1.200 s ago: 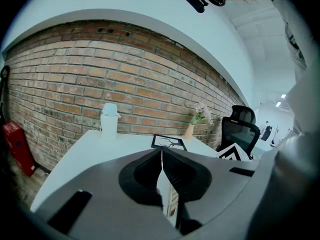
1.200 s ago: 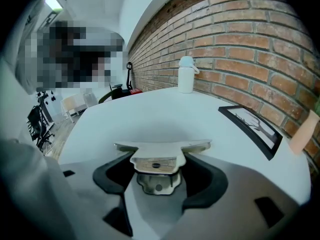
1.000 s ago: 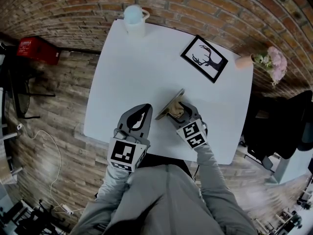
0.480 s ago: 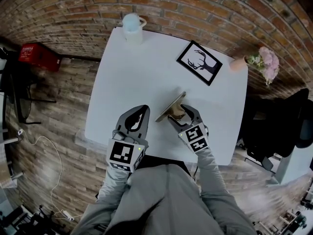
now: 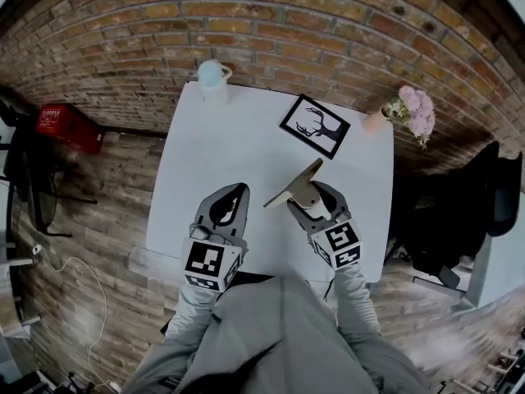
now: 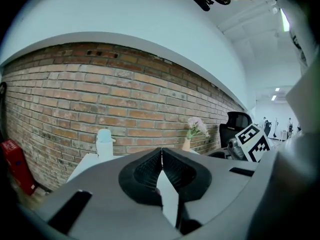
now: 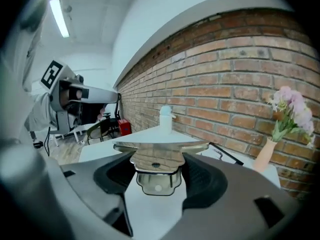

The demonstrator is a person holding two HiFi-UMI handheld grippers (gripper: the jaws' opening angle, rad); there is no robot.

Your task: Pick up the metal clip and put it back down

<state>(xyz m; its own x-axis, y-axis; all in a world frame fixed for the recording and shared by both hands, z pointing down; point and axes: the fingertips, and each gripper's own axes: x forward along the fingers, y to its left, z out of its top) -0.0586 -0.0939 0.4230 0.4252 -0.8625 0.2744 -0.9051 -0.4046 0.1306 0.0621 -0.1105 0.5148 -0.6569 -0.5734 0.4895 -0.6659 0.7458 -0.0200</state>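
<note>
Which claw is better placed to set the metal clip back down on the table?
Right. The right claw is clamped on the metal clip over the table; the left claw is shut and empty beside it.

White table (image 5: 221, 154), pale jug (image 5: 212, 79) at far edge, framed deer picture (image 5: 314, 126), vase of pink flowers (image 5: 378, 120) at corner

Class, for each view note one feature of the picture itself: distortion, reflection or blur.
Head view: the fisheye bows the brick wall into an arc. Right gripper view: the metal clip mirrors the bricks. Left gripper view: the left claw, close up, looks soft, and the left corners go dark.
</note>
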